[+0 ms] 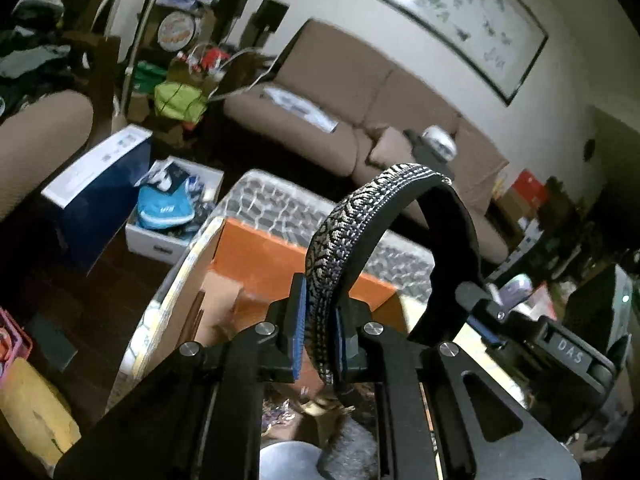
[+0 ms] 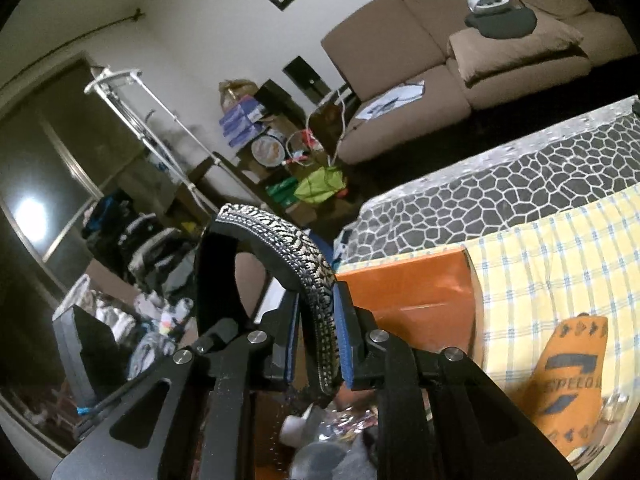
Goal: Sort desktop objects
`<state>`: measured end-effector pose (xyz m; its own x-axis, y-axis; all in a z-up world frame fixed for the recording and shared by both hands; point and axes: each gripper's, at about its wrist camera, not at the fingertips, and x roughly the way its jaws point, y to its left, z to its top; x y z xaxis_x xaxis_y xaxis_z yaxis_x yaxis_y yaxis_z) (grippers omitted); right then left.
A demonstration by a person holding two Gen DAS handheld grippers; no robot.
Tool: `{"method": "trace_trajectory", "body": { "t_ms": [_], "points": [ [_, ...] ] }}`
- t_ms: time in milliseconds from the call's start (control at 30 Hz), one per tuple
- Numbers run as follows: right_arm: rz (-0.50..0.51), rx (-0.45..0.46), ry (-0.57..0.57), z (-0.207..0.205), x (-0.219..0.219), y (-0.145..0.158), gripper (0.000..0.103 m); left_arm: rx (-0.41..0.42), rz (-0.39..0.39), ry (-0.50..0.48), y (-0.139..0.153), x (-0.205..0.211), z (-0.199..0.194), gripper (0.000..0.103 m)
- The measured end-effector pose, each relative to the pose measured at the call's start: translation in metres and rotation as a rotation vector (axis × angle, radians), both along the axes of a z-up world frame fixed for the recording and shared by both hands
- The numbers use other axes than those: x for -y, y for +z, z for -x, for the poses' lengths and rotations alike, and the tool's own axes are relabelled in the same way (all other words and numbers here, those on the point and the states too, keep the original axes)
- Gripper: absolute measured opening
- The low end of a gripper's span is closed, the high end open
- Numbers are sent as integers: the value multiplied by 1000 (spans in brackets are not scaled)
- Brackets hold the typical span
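Both grippers, left (image 1: 318, 332) and right (image 2: 318, 346), pinch one arched headband (image 1: 340, 236), black-and-white woven outside, black inside

black-and-white patterned strap (image 1: 340, 240), orange box (image 1: 280, 256), brown sofa (image 1: 360, 92), yellow-and-blue checked cloth (image 2: 560, 248).

- A lived-in home, its living room crowded with belongings.
- A brown sofa (image 1: 360, 92) with a loose cushion (image 2: 516, 50) stands against the wall under a long framed picture (image 1: 448, 12).
- Cardboard boxes and bags are piled around a corner shelf (image 2: 272, 120).
- An open white box (image 1: 172, 208) of oddments sits on the dark wooden floor (image 1: 120, 280).
- A heap of clothes (image 2: 132, 240) lies beside a dark door (image 2: 60, 152).
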<state>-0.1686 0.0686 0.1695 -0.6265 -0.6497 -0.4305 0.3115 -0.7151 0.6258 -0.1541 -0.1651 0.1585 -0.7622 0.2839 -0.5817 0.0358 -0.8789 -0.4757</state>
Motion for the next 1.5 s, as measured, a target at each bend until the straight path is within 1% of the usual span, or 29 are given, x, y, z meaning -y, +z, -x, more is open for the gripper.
{"method": "trace_trajectory", "body": {
  "t_ms": [100, 167, 233, 267, 367, 400, 433, 467, 500, 567, 633, 867, 933, 1033, 1067, 1100, 1133, 1167, 1233, 1367, 1400, 1433, 1467, 1500],
  "points": [
    [-82, 67, -19, 12, 4, -17, 21, 85, 7, -6, -21, -6, 10, 11],
    [-96, 109, -17, 19, 3, -30, 27, 125, 29, -11, -33, -11, 15, 11],
    [-120, 157, -21, 24, 4, -42, 31, 154, 36, -18, -40, -16, 18, 11],
    [-123, 166, -22, 25, 4, -45, 33, 164, 41, -22, -44, -18, 19, 11],
    [-157, 177, -33, 25, 3, -49, 34, 202, 53, -18, -51, -21, 19, 12],
    [-183, 175, -35, 24, 3, -47, 37, 215, 56, -13, -53, -21, 19, 15],
    [-205, 175, -38, 23, 4, -47, 45, 226, 58, -8, -55, -20, 20, 17],
    [-227, 176, -42, 23, 4, -47, 57, 240, 60, -1, -57, -19, 20, 18],
    [-250, 176, -50, 21, 5, -47, 60, 243, 60, 0, -57, -18, 19, 20],
    [-278, 174, -63, 20, 2, -47, 60, 238, 57, 4, -55, -15, 18, 26],
    [-277, 179, -71, 20, -1, -47, 60, 229, 55, 11, -53, -13, 17, 35],
    [-271, 169, -85, 17, -10, -37, 60, 240, 73, 2, -49, -12, 18, 36],
    [-277, 165, -81, 14, -10, -34, 60, 247, 88, -9, -48, -15, 18, 45],
    [-295, 164, -74, 9, -9, -32, 60, 243, 141, -25, -43, -24, 13, 50],
    [-298, 165, -75, 6, -8, -33, 61, 243, 166, -32, -41, -29, 10, 52],
    [-300, 166, -77, 4, -9, -33, 63, 241, 179, -37, -40, -30, 9, 57],
    [-304, 170, -77, 1, -8, -35, 66, 237, 196, -41, -38, -33, 6, 60],
    [-308, 172, -77, -1, -8, -36, 69, 237, 208, -45, -37, -35, 3, 61],
    [-325, 173, -77, -7, -5, -38, 71, 238, 222, -57, -34, -39, 0, 62],
    [-355, 172, -77, -16, -6, -39, 74, 242, 253, -70, -29, -45, -7, 66],
    [-362, 170, -80, -19, -7, -38, 75, 244, 259, -67, -28, -46, -9, 75],
    [-375, 167, -86, -22, -7, -38, 78, 239, 265, -63, -26, -47, -12, 82],
    [-383, 164, -90, -24, -7, -37, 81, 233, 269, -64, -25, -47, -13, 83],
    [-401, 152, -102, -28, -8, -36, 81, 227, 276, -66, -23, -49, -15, 83]
  ]
}}
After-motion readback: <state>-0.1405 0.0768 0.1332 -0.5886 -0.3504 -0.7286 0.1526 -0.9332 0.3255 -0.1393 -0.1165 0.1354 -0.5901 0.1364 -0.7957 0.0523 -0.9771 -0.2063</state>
